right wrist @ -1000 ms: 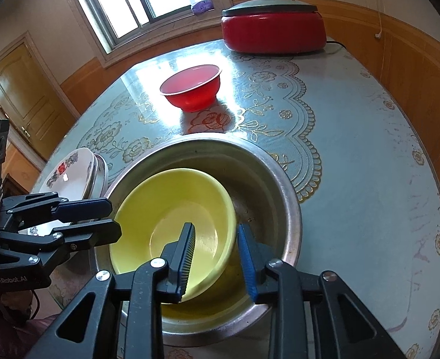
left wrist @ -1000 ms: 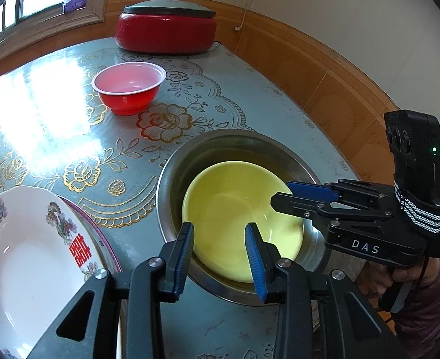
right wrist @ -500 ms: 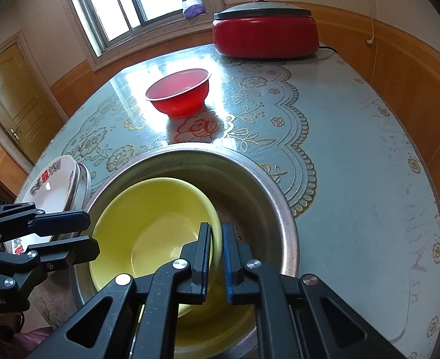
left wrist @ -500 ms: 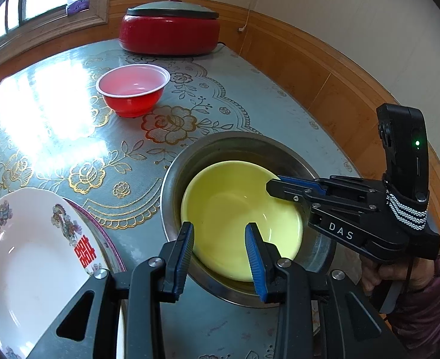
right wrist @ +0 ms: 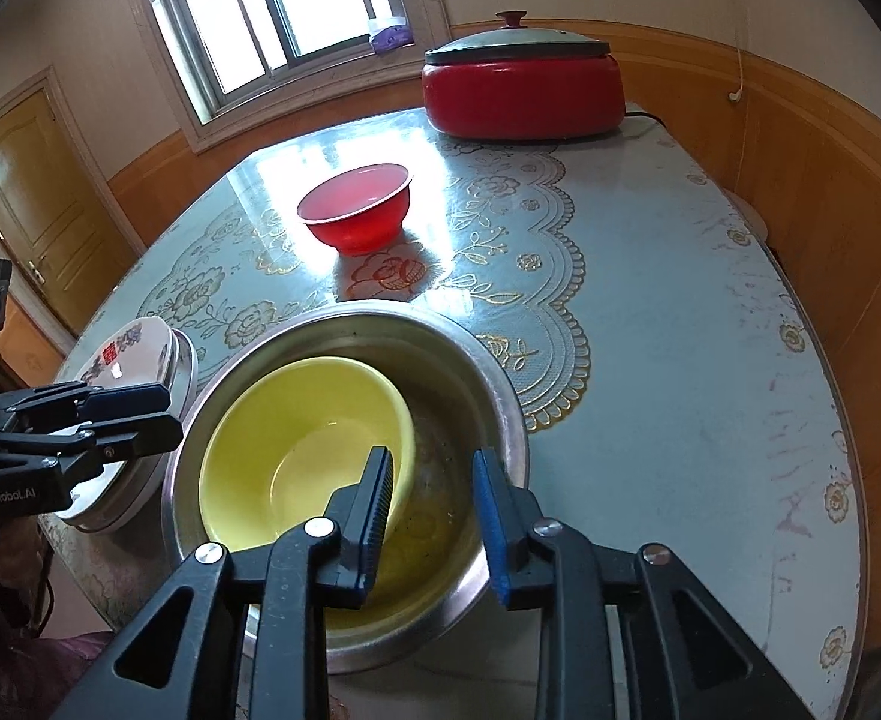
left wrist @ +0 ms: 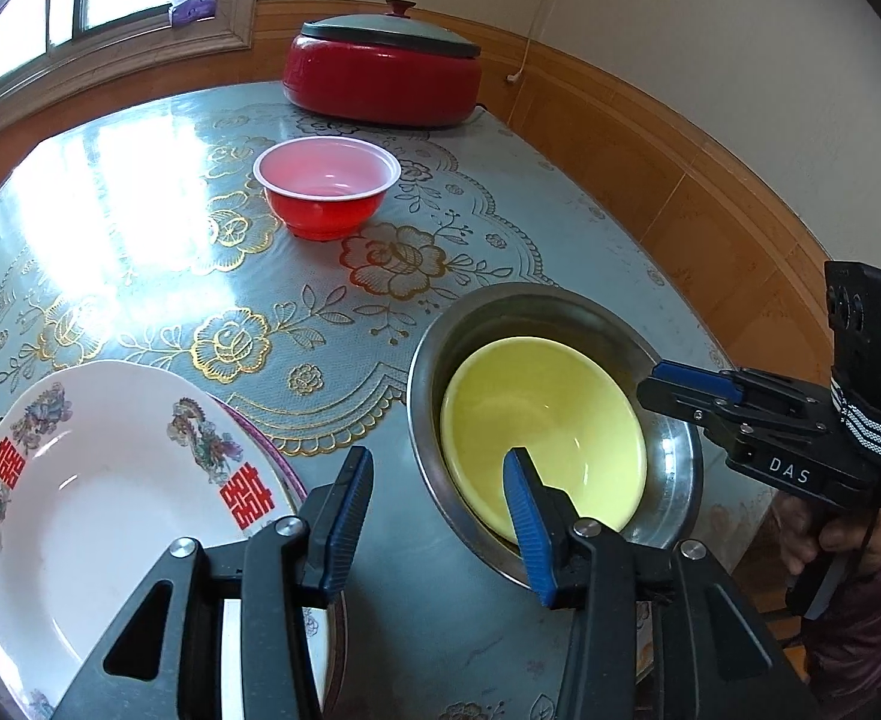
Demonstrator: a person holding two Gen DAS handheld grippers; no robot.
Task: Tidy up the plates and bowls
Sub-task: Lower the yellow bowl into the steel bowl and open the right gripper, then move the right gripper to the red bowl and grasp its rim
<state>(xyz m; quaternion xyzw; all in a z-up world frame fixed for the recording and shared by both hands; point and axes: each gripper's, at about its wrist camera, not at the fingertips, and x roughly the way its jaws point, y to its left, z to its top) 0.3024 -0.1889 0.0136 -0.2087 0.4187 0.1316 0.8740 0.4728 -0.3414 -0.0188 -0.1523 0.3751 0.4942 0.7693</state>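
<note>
A yellow bowl lies inside a steel basin near the table's front edge. Farther back on the table stands a red bowl. White plates with red characters are stacked left of the basin. My left gripper hovers between the plates and the basin, its jaws opening with nothing pressed between them. Over the basin's right half, my right gripper is opening too; its left finger sits by the yellow bowl's rim without gripping it.
A red electric pot with a grey lid stands at the table's far end by the wall. Wood panelling runs along the right side. A person's hand holds the right gripper's handle.
The right gripper's jaws were closed together half a second ago and now stand apart again. The left gripper's jaws have widened and it has shifted left toward the plates.
</note>
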